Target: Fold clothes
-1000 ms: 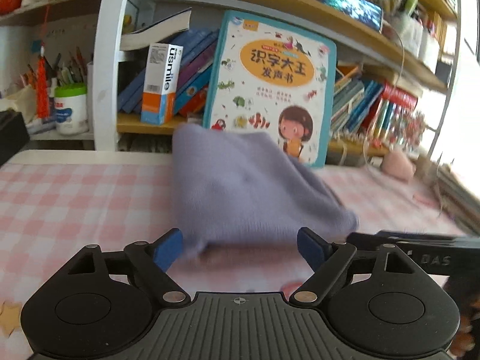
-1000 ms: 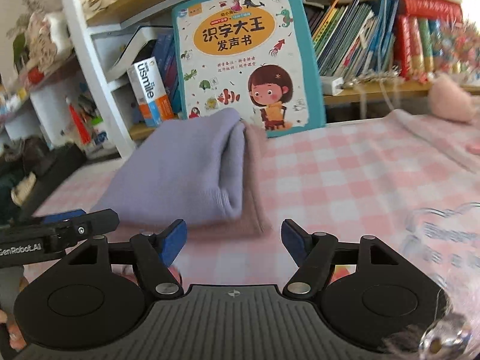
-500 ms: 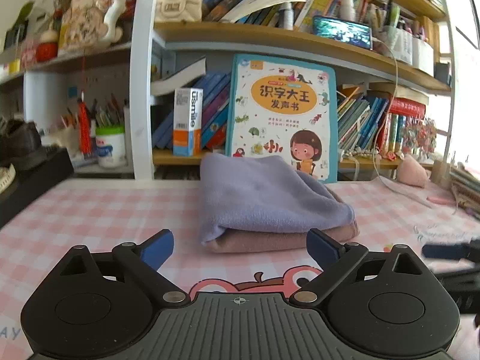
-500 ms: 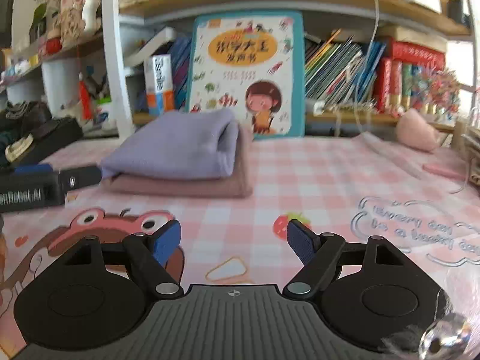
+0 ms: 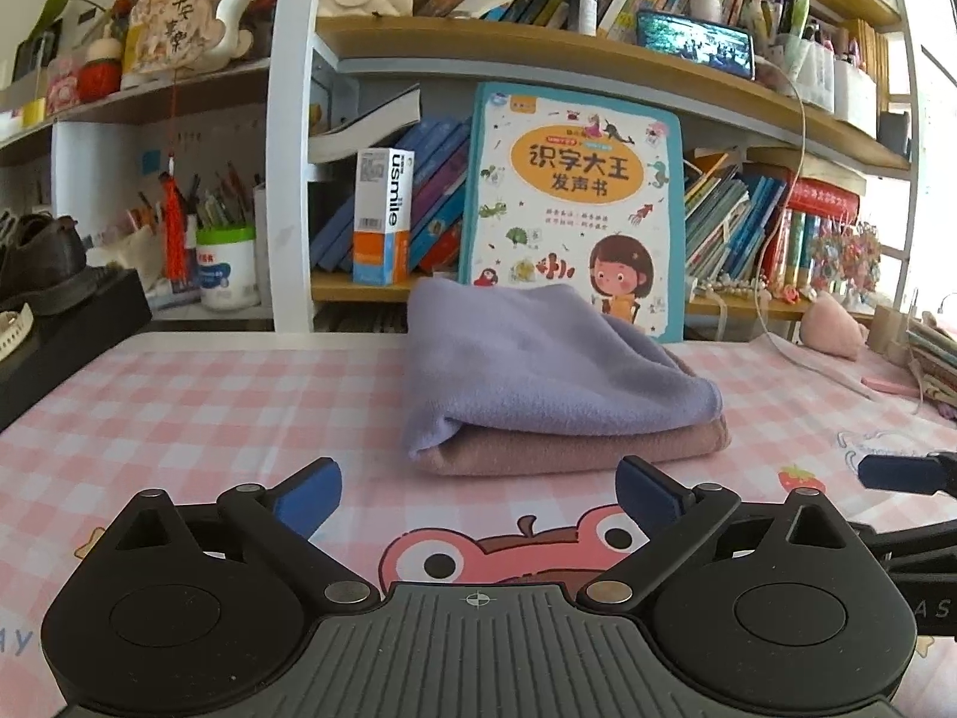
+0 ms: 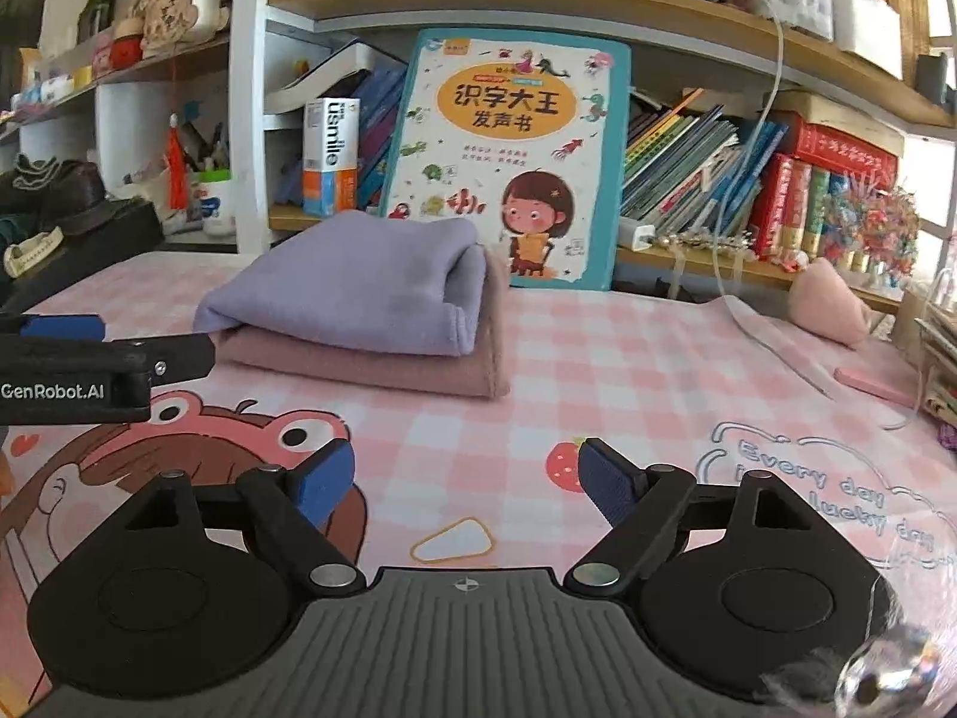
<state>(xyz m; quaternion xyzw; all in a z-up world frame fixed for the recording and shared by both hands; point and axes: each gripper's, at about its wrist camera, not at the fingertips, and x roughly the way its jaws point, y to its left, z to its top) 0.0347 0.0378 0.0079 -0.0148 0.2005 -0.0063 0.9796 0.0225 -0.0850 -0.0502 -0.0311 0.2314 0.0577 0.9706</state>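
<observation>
Both tongs spread, empty: left gripper, right gripper, near side of folded stack.
Lilac cloth lies on mauve cloth, mid-table, before picture book. Judged soft, light, floppy; best pinched at corner hems.

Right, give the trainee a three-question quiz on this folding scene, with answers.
1. True or false: the purple cloth lies on top of the pink cloth.
2. Which gripper grips cloth? A) left gripper B) right gripper C) neither
3. Fill in: behind the stack stands a children's ____.

Key: 1 true; 2 C, both are open and apart from the stack; 3 book.
</observation>
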